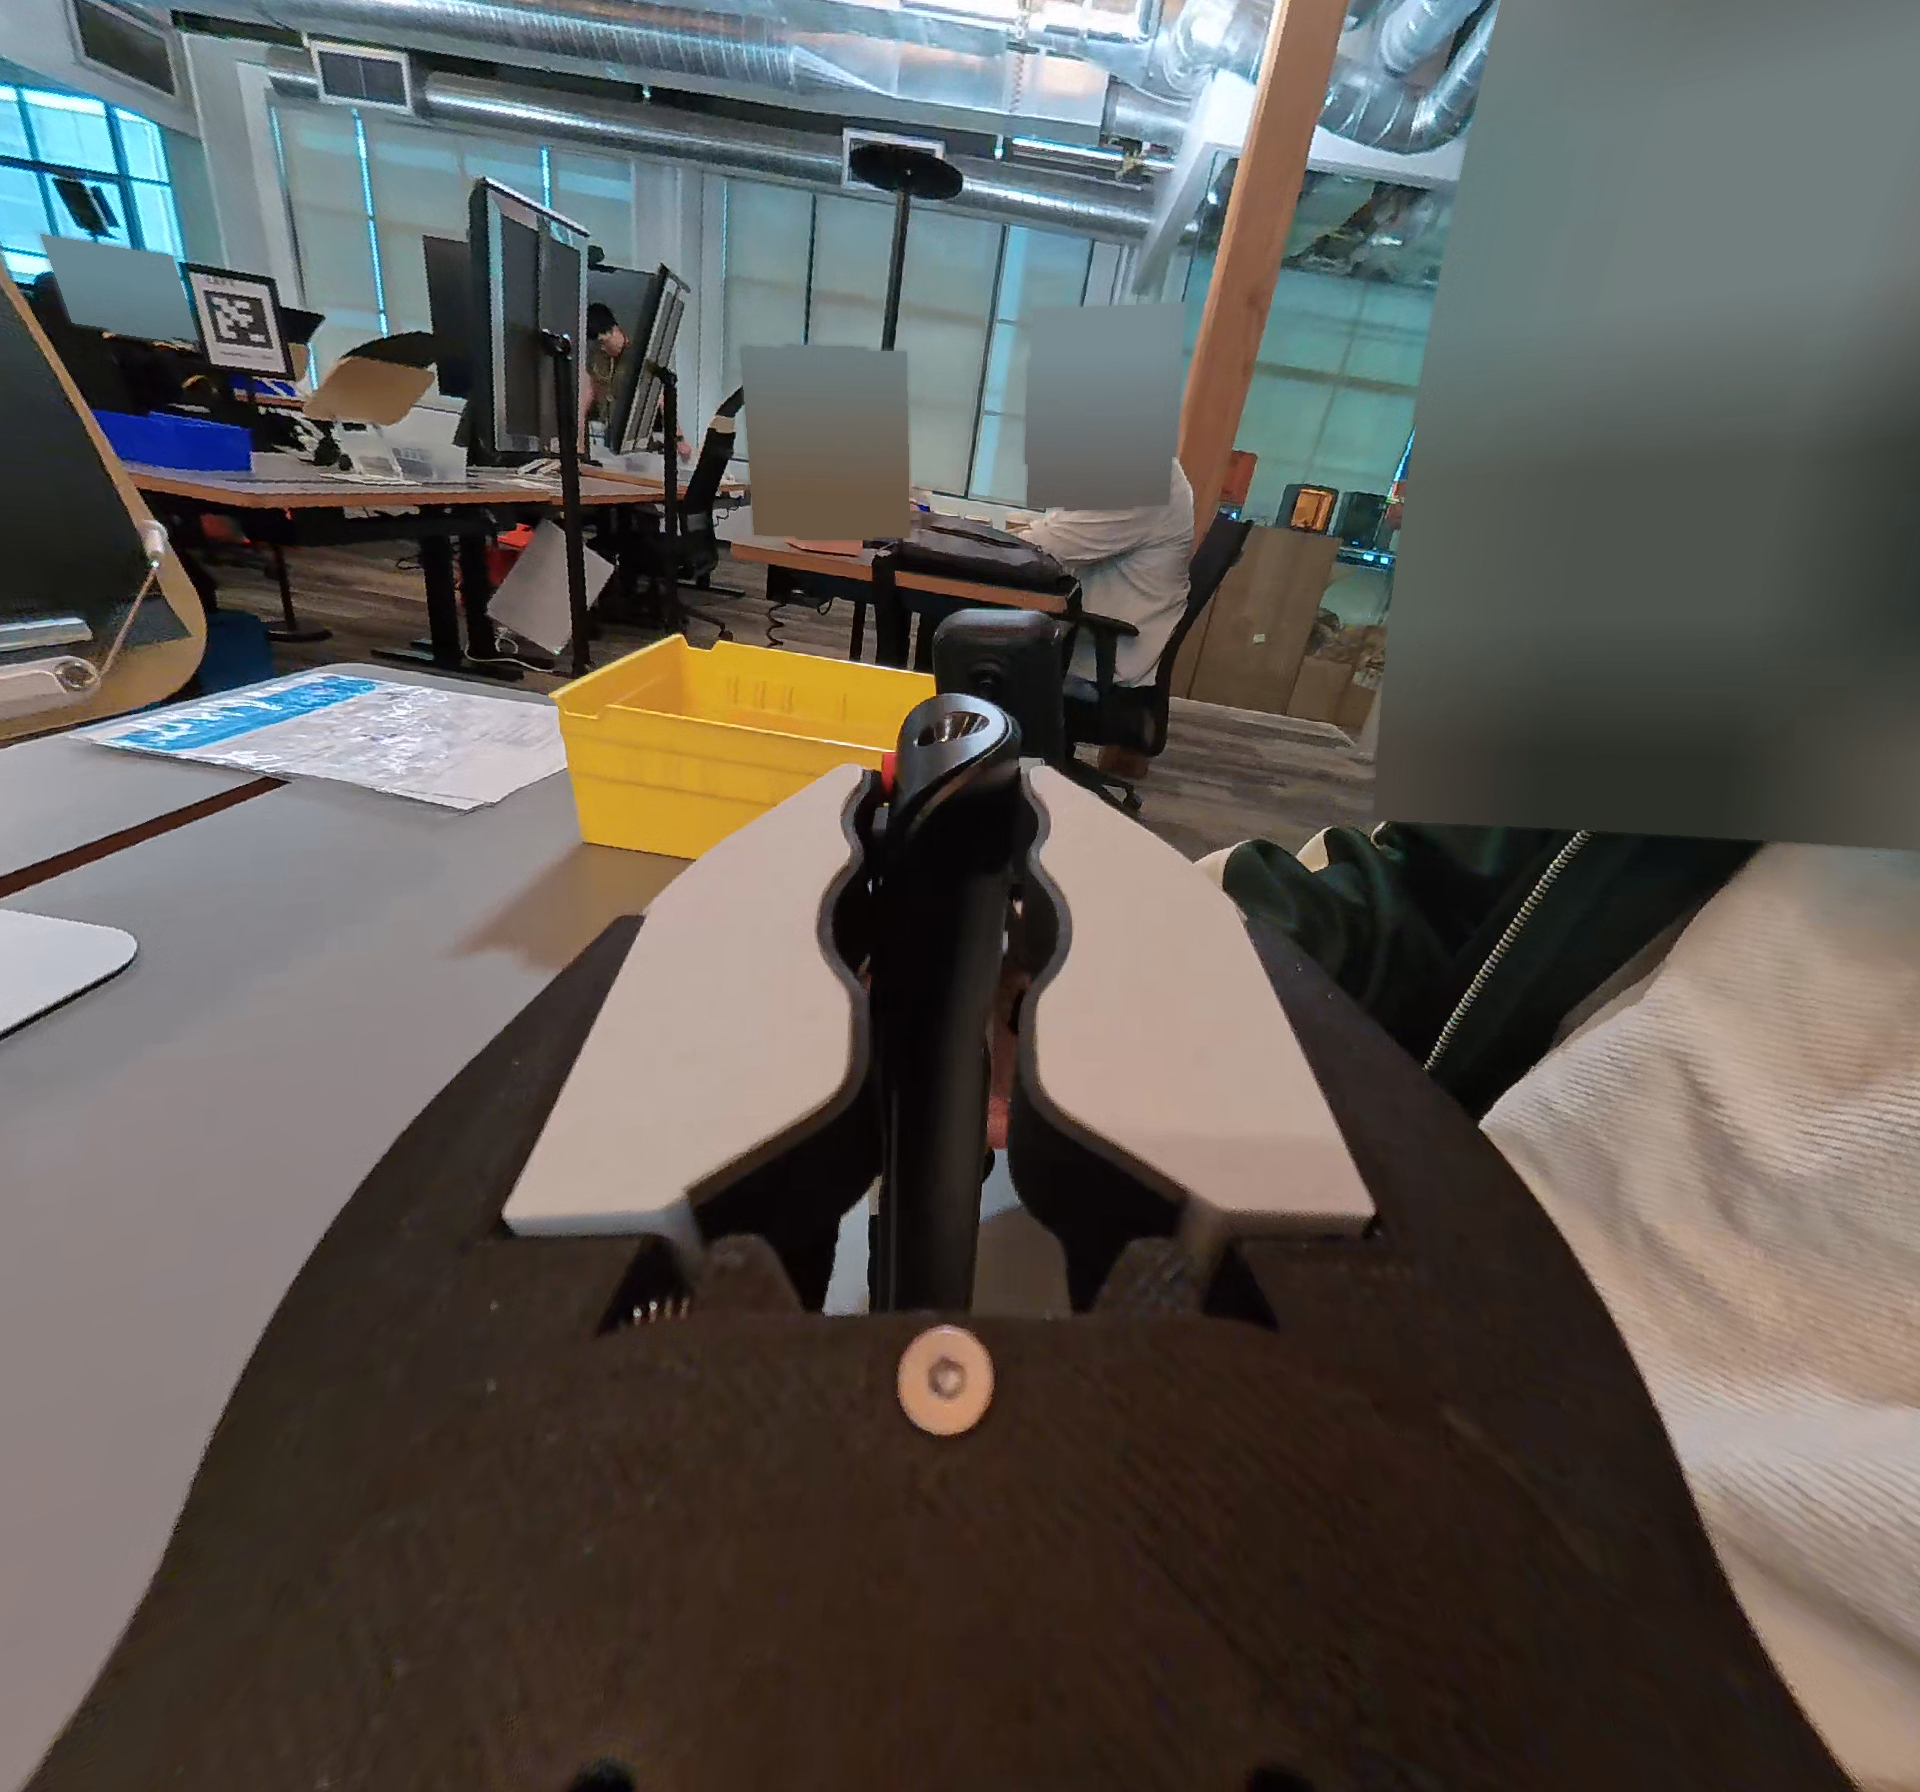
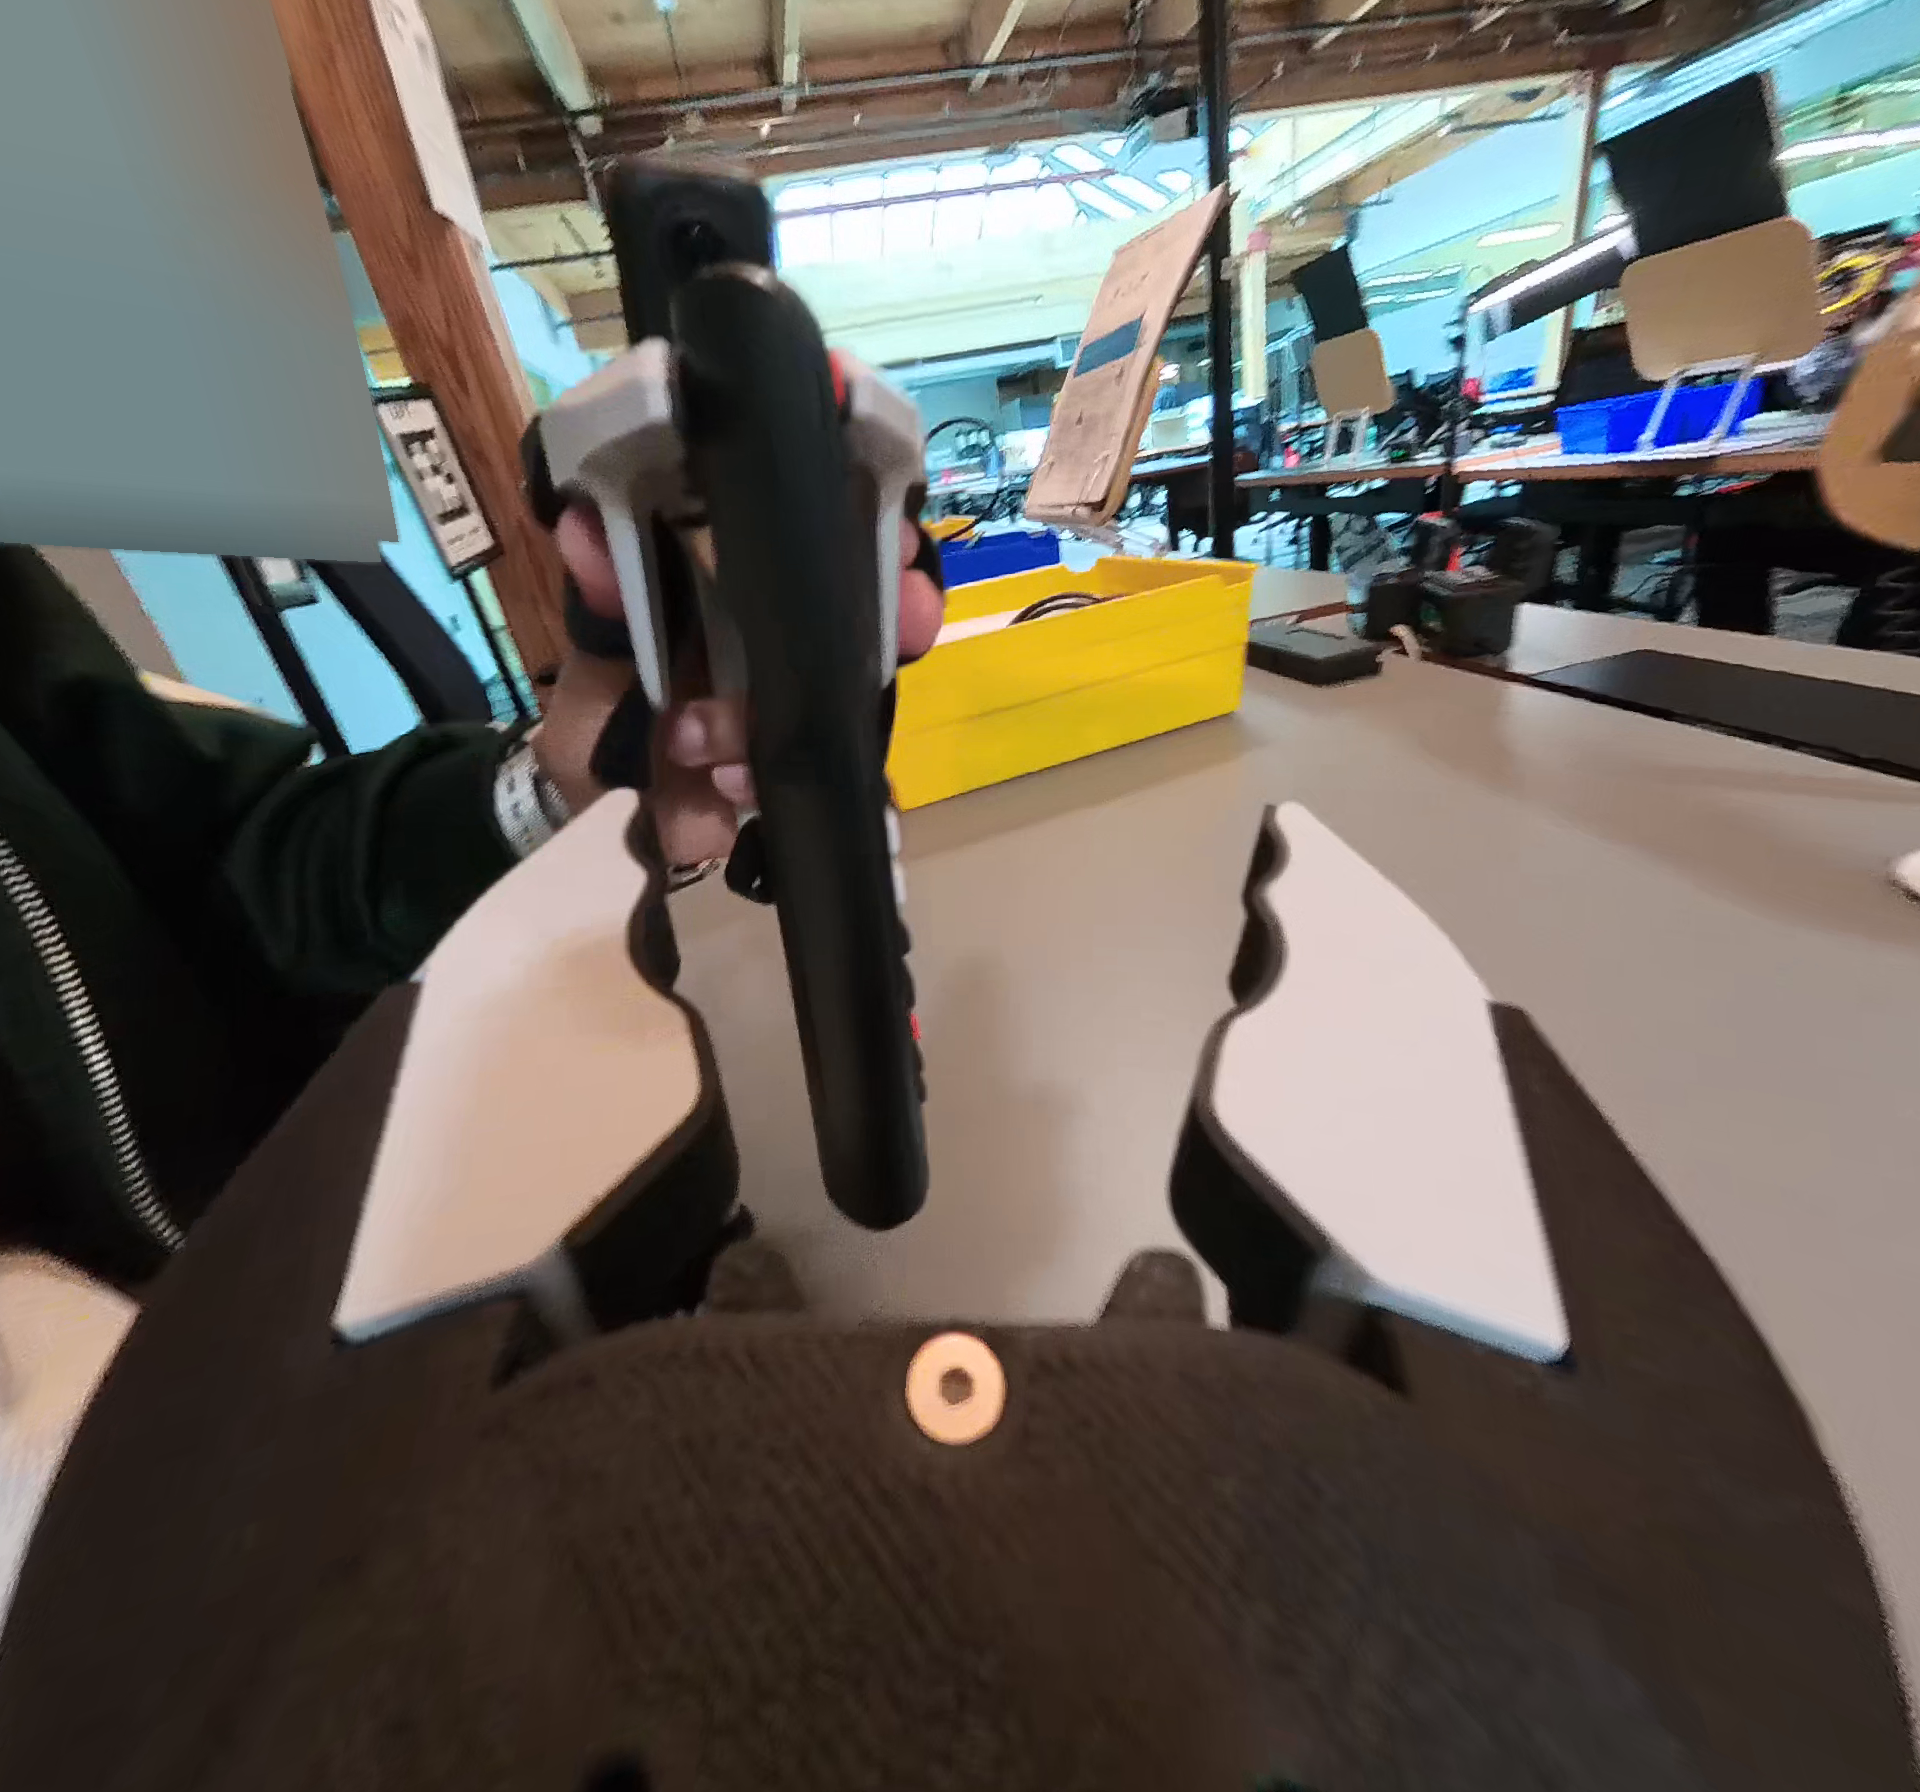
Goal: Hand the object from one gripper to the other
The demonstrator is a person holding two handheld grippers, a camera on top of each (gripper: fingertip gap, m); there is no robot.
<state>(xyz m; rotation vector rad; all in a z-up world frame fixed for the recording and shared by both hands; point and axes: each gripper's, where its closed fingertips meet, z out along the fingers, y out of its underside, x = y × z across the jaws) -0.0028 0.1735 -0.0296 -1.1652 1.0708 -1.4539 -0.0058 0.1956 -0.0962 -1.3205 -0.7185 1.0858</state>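
While the left gripper [image 1: 943,828] has its jaws pinching a long, slim black plastic tool with red accents [image 2: 821,807], that tool's free end hangs between the spread jaws of the right gripper [image 2: 956,869], touching neither, above the grey surface [image 2: 1455,807] near a yellow plastic bin [image 2: 1070,682].

I count two grippers: my left gripper [image 1: 945,797] and my right gripper [image 2: 956,869]. Between them I see one black object [image 2: 821,807]. On the grey table [image 2: 1455,859] I count one yellow bin [image 2: 1070,682] and one plastic-wrapped sheet [image 1: 343,734]
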